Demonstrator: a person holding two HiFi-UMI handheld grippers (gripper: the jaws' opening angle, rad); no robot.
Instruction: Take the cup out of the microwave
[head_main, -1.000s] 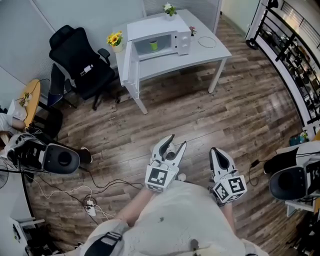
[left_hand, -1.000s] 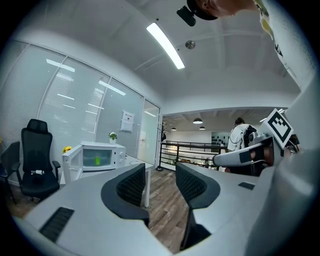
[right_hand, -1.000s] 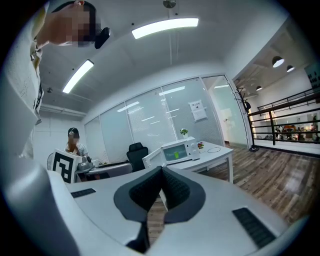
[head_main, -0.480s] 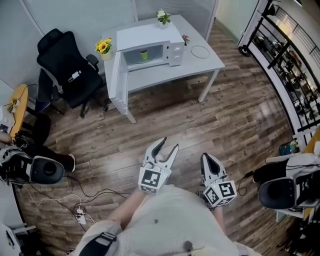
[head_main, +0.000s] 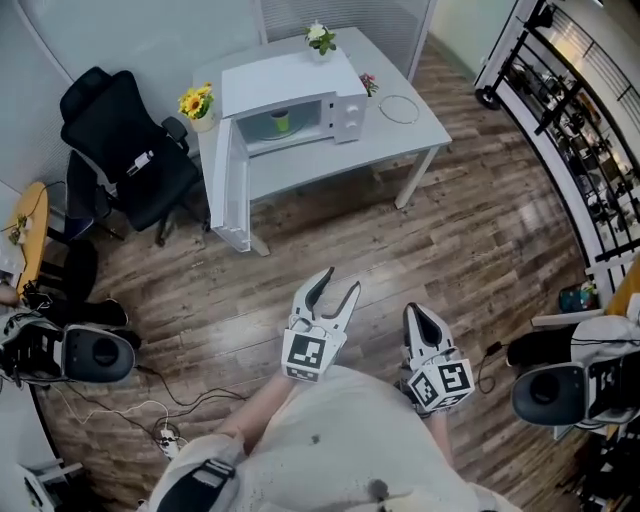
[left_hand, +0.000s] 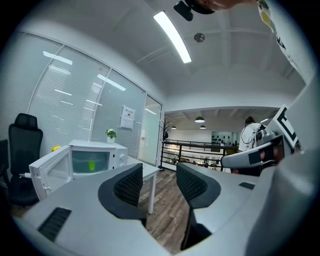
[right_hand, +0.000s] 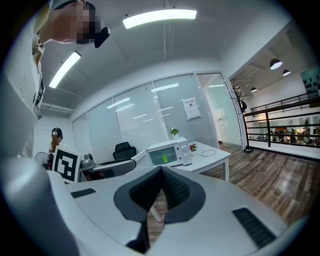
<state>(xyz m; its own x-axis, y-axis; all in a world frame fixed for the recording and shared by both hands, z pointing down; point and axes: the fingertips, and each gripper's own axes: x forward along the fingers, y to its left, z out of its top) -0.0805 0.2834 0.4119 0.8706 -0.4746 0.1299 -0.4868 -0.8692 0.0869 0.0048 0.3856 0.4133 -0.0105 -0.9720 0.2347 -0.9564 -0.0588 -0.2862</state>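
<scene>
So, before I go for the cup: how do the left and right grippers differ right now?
The left gripper has its tongs spread apart; the right gripper has them closed together. The left reaches slightly further ahead than the right. Both are empty and far from the microwave.

A small green cup (head_main: 281, 121) stands upright inside the white microwave (head_main: 290, 80), which is wide open.

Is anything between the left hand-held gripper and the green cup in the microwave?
Nothing visible. The white microwave's door stands swung open, the small green cup shows inside, and only wooden floor separates it from the open left hand-held gripper.
</scene>
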